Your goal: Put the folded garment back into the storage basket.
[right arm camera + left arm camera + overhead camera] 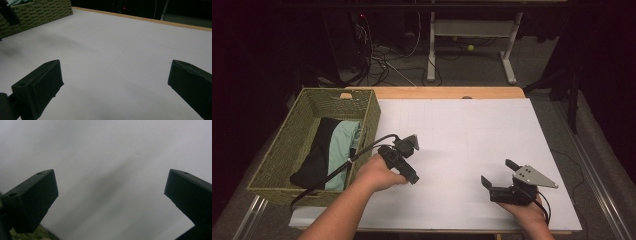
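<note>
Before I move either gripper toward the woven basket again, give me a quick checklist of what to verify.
1. Left gripper open: ok, jaws wide apart and holding nothing.
2. Right gripper open: ok, nothing between the jaws.
3. Folded black and mint-green cloth inside the green woven basket: ok.
4. White table sheet free between grippers: ok.
5. Left gripper's cable off the basket rim: not ok, it drapes across it.
</note>
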`<state>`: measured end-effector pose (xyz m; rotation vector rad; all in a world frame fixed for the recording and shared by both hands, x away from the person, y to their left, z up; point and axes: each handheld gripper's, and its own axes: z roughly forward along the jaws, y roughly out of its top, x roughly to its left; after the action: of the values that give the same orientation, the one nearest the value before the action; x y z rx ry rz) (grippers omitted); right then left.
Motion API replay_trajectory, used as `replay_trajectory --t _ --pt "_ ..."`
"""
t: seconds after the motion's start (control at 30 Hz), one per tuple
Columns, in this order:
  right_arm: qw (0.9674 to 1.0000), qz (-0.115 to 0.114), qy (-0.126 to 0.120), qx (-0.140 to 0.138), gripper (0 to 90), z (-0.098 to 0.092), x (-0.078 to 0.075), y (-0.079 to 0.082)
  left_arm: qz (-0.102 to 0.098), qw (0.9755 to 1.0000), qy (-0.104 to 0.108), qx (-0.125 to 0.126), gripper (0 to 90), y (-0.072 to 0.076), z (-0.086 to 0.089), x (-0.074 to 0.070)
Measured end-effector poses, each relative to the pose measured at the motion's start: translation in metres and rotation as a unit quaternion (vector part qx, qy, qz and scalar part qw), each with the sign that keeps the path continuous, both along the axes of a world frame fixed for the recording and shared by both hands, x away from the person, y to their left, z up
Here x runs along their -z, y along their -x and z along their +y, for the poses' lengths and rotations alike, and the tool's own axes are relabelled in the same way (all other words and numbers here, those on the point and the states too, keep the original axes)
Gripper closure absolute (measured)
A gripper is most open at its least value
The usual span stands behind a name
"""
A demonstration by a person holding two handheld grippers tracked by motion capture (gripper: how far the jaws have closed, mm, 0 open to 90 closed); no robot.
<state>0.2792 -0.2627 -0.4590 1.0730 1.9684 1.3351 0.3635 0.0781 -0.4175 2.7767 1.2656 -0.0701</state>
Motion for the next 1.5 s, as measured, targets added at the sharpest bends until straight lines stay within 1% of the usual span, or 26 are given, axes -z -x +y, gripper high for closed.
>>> replay_trajectory --t 0.03,0.1,0.2,0.37,0.43,0.53,0.6,0.63,0.7,0.8,0.83,0.87,0.93,0.97,1.0,1.03,1.13,1.17,1.2,1.23,1.27,1.3,1.4,1.43,1.47,1.5 --pt "1.0 -0.001 -0.001 0.0 0.0 0.0 0.0 0.0 0.0 1.0 0.0 0.0 0.0 0.0 0.0 0.0" --pt "1.0 -0.002 -0.001 -0.001 0.0 0.0 0.0 0.0 0.01 0.9999 -0.003 0.004 0.0 0.0 -0.002 0.015" --pt "1.0 -0.001 -0.001 -0.004 0.0 0.001 0.001 0.001 0.018 0.9998 -0.002 0.009 0.0 0.001 -0.005 0.026" --pt "1.0 -0.001 -0.006 -0.006 0.0 0.001 0.001 0.0 0.013 0.9998 0.014 0.008 0.0 0.002 -0.005 0.033" --pt "1.0 -0.001 -0.006 -0.007 0.0 0.001 0.001 0.0 -0.002 0.9994 0.035 0.005 0.0 0.004 -0.004 0.032" --pt "0.9999 0.001 -0.009 -0.009 0.0 0.001 0.001 0.0 -0.032 0.9968 0.073 -0.001 0.0 0.009 0.0 0.029" --pt "0.9999 0.001 -0.012 -0.009 0.0 0.001 0.001 0.001 -0.065 0.9928 0.101 -0.006 0.0 0.013 0.004 0.027" --pt "0.9999 0.0 -0.013 -0.01 0.0 0.001 0.001 0.0 -0.083 0.9896 0.117 -0.008 0.0 0.015 0.006 0.026" --pt "0.9998 -0.001 -0.015 -0.011 0.0 0.001 0.001 0.0 -0.118 0.981 0.153 -0.018 0.0 0.019 0.012 0.023" --pt "0.9998 -0.001 -0.018 -0.012 0.0 0.001 0.001 0.0 -0.162 0.9656 0.201 -0.032 0.0 0.026 0.019 0.022" --pt "0.9998 -0.001 -0.019 -0.012 0.0 0.001 0.001 0.0 -0.172 0.9618 0.209 -0.038 0.0 0.028 0.022 0.022" --pt "0.9998 -0.002 -0.018 -0.012 0.0 0.001 0.001 0.0 -0.169 0.9606 0.215 -0.052 0.0 0.029 0.024 0.024" --pt "0.9997 -0.002 -0.021 -0.012 0.0 0.0 0.001 0.001 -0.166 0.9546 0.239 -0.065 0.0 0.032 0.028 0.029" --pt "0.9997 -0.002 -0.023 -0.011 0.0 0.0 0.001 0.002 -0.177 0.9515 0.243 -0.063 0.0 0.035 0.029 0.03" --pt "0.9997 -0.004 -0.022 -0.011 0.0 0.0 0.001 0.002 -0.191 0.9468 0.252 -0.06 0.0 0.039 0.03 0.031" --pt "0.9997 -0.004 -0.02 -0.012 0.0 -0.001 0.001 0.003 -0.208 0.9412 0.26 -0.055 0.0 0.042 0.03 0.032" --pt "0.9997 -0.006 -0.023 -0.005 0.0 -0.004 0.002 0.005 -0.262 0.9173 0.295 -0.051 0.0 0.054 0.034 0.034" --pt "0.9997 -0.008 -0.024 -0.002 0.0 -0.005 0.002 0.006 -0.279 0.9066 0.313 -0.05 0.0 0.058 0.037 0.035" --pt "0.9996 -0.012 -0.026 0.001 0.0 -0.007 0.001 0.008 -0.293 0.8995 0.32 -0.048 0.0 0.061 0.038 0.036" --pt "0.9995 -0.016 -0.027 0.003 0.0 -0.008 0.001 0.009 -0.314 0.8908 0.325 -0.046 0.0 0.065 0.039 0.038" --pt "0.9994 -0.019 -0.029 0.007 0.0 -0.01 0.001 0.011 -0.324 0.8854 0.33 -0.046 0.0 0.068 0.041 0.039" --pt "0.9992 -0.022 -0.031 0.009 0.0 -0.011 0.001 0.012 -0.331 0.8812 0.334 -0.046 0.0 0.07 0.043 0.043" --pt "0.9986 -0.033 -0.039 0.014 0.0 -0.014 0.001 0.016 -0.344 0.882 0.32 -0.042 0.0 0.074 0.047 0.057" --pt "0.9983 -0.036 -0.042 0.017 0.0 -0.014 0.001 0.018 -0.351 0.8812 0.314 -0.039 0.0 0.076 0.048 0.061" --pt "0.998 -0.041 -0.045 0.017 0.0 -0.014 0.001 0.02 -0.358 0.8773 0.318 -0.037 0.0 0.077 0.049 0.064" --pt "0.9978 -0.046 -0.045 0.018 0.0 -0.014 0.001 0.021 -0.366 0.8712 0.326 -0.032 0.0 0.08 0.05 0.063"
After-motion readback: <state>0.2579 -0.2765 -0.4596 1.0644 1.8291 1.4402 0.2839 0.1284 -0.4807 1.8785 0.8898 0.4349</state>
